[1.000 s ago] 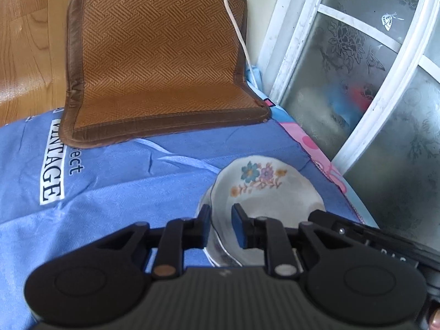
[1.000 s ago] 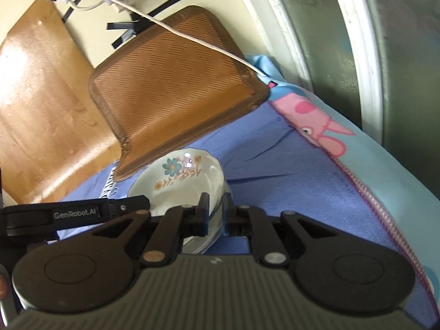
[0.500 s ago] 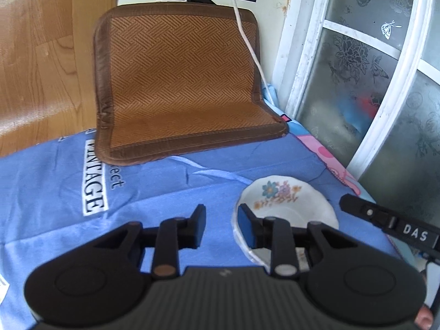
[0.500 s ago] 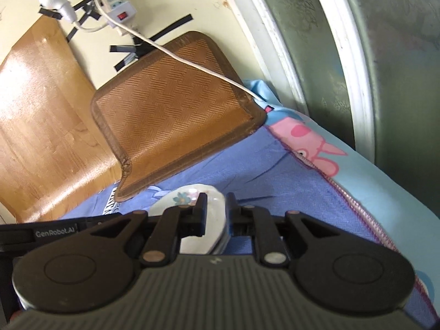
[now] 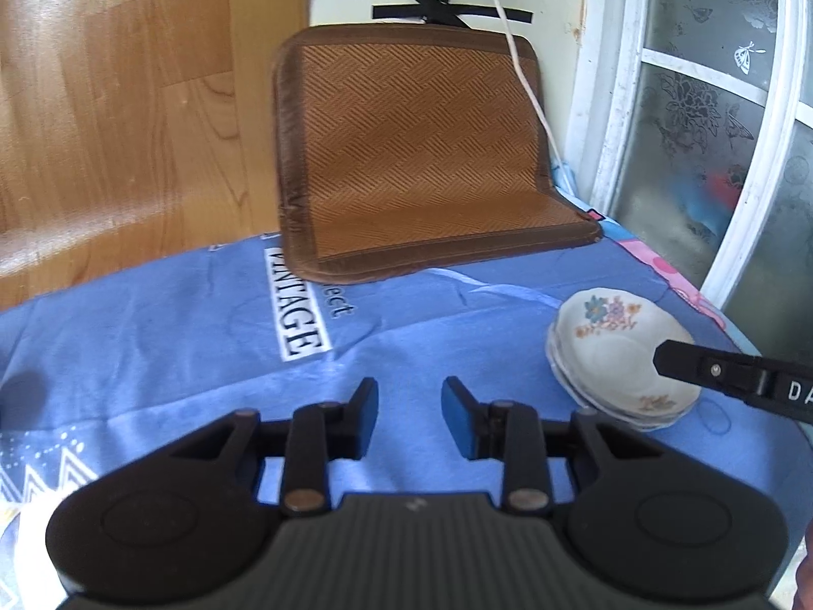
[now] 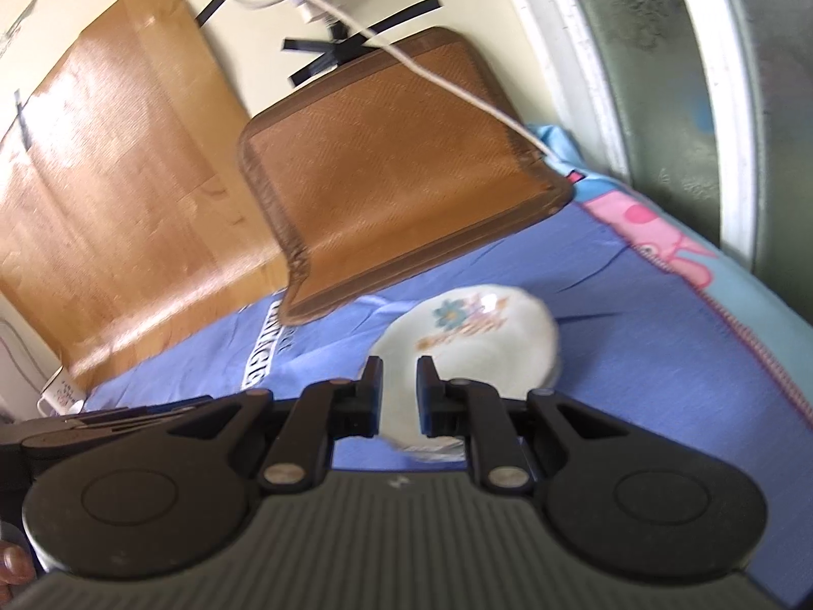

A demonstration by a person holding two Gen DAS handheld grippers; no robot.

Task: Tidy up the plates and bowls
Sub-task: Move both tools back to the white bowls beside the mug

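We saw a blue cloth (image 5: 167, 335) spread over the whole surface, with a white "VINTAGE" label printed on it. At its far edge a brown woven mat (image 5: 416, 162) leaned up against the wall, and a white cable (image 5: 513, 51) ran down across the mat's right side. To the right stood a frosted window (image 5: 711, 117) in a white frame.

A small stack of flowered white plates (image 5: 620, 356) lay on the cloth at the near right, close to the window side.

Our left gripper (image 5: 409, 404) hung over bare cloth to the left of the stack; its jaws had just been opening and stood spread, with nothing between them.

Our right gripper (image 6: 399, 391) hovered at the near rim of the stack. Its jaws stood only a narrow gap apart, and in the blurred right view we could not tell whether they pinched the rim.
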